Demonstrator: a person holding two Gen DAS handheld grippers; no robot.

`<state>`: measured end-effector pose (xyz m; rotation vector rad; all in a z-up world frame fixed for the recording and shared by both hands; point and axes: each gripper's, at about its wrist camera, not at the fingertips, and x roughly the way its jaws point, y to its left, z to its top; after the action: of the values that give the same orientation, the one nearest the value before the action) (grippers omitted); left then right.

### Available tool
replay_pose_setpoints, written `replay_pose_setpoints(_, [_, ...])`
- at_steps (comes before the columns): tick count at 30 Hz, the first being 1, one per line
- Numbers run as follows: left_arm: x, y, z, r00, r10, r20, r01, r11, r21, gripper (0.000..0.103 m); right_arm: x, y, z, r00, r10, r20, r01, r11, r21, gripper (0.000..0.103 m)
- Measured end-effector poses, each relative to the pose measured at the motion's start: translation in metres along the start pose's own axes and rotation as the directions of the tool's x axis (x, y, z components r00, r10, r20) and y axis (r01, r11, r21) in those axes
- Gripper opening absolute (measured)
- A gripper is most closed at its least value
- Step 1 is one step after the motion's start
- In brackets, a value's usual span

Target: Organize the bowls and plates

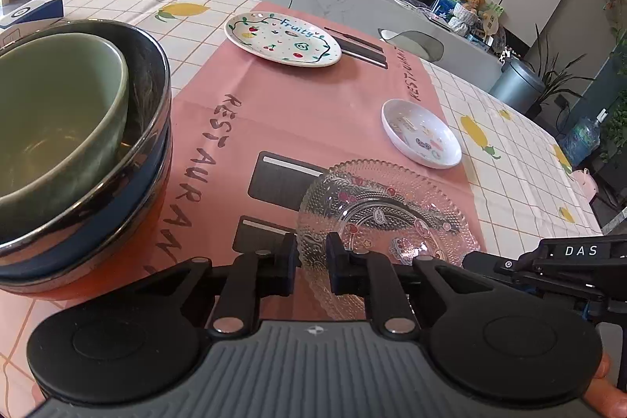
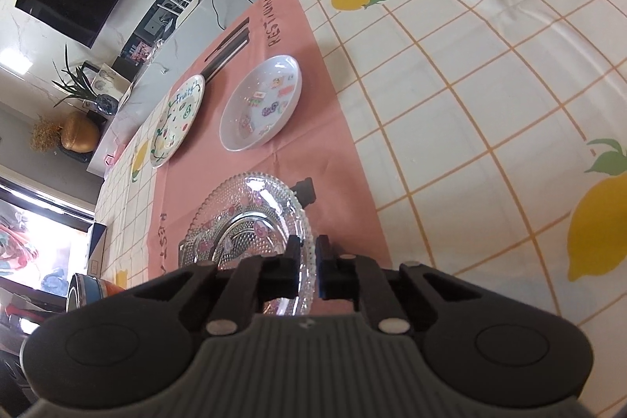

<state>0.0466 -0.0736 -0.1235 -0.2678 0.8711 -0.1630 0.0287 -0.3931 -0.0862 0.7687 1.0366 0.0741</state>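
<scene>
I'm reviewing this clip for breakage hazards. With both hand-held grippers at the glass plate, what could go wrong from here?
1. The left hand-held gripper and the right hand-held gripper each pinch only the thin, beaded rim of the glass plate; it could slip or chip if lifted unevenly.
2. The bowl stack stands close on the left; a swing that way might knock it.
3. The white dish lies just beyond the glass plate and could be clipped.
</scene>
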Motion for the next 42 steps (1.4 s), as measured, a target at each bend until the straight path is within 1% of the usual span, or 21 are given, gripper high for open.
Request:
replay_pose_setpoints(4, [-0.013, -0.002, -0.004, 1.0, -0.013, 0.01, 0.013, 1.0, 0.018, 0.017, -0.009, 0.002, -0.005, 1.0, -0.014, -0.012, 0.014, 1.0, -0.02, 0.005])
replay_pose_setpoints(8, [-0.02, 0.001, -0.012, 0.999, -0.04, -0.015, 0.04, 0.999, 0.008, 0.017, -0.02, -0.002, -0.013, 1.0, -0.014, -0.027, 0.014, 1.0, -0.004, 0.005])
replay_pose_setpoints(13, [-0.023, 0.005, -0.024, 0.997, -0.051, -0.054, 0.052, 0.999, 0.003, 0.017, -0.028, -0.008, -0.024, 0.999, -0.025, -0.043, 0.026, 1.0, 0.017, 0.005])
replay_pose_setpoints(19, [-0.023, 0.004, -0.028, 0.997, -0.044, -0.058, 0.045, 0.999, 0.019, 0.017, -0.031, -0.012, -0.035, 0.998, -0.032, -0.048, 0.034, 0.999, 0.033, 0.005])
replay_pose_setpoints(24, [-0.023, 0.001, -0.03, 0.998, -0.037, -0.055, 0.04, 0.998, 0.046, 0.017, -0.029, -0.012, -0.036, 0.998, -0.038, -0.04, 0.04, 0.998, 0.042, 0.006])
replay_pose_setpoints(37, [-0.023, -0.003, -0.027, 0.997, -0.026, -0.071, 0.031, 0.997, 0.069, 0.018, -0.026, -0.005, -0.03, 0.996, -0.082, -0.022, 0.082, 0.997, 0.007, 0.007])
replay_pose_setpoints(42, [-0.023, -0.004, -0.027, 0.996, -0.028, -0.083, 0.035, 0.996, 0.088, 0.02, -0.027, -0.004, -0.033, 0.996, -0.09, -0.022, 0.09, 0.996, -0.008, 0.008])
